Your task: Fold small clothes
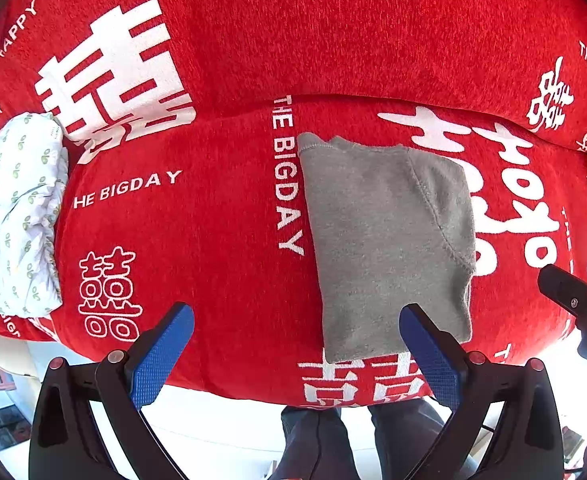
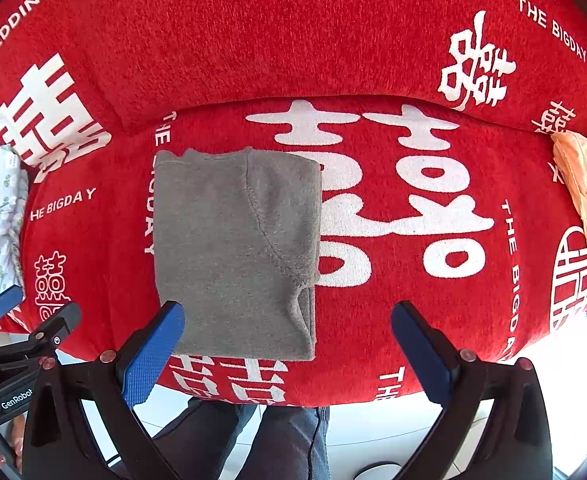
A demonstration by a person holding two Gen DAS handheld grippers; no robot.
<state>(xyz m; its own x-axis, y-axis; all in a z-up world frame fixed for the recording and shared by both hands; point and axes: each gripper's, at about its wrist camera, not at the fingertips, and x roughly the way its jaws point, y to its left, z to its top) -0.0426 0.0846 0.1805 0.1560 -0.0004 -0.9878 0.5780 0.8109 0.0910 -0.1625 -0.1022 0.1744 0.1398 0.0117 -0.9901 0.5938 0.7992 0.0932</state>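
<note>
Folded grey garment (image 2: 233, 252) lies flat on the red printed cover (image 2: 373, 60), centre of the right wrist frame, right of centre in the left. Left gripper (image 1: 296, 330) and right gripper (image 2: 287, 328): jaws wide apart, holding nothing, low in frame. White patterned cloth (image 1: 17, 216) lies at left edge, orange cloth (image 2: 581, 176) at right edge

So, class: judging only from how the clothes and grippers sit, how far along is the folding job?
Done: the grey fleece garment lies folded into a neat rectangle on the red printed cover. In hand: nothing; the left gripper and right gripper are both open and empty. Left: the crumpled white leaf-print cloth and the peach cloth at the edges look unfolded.
</note>
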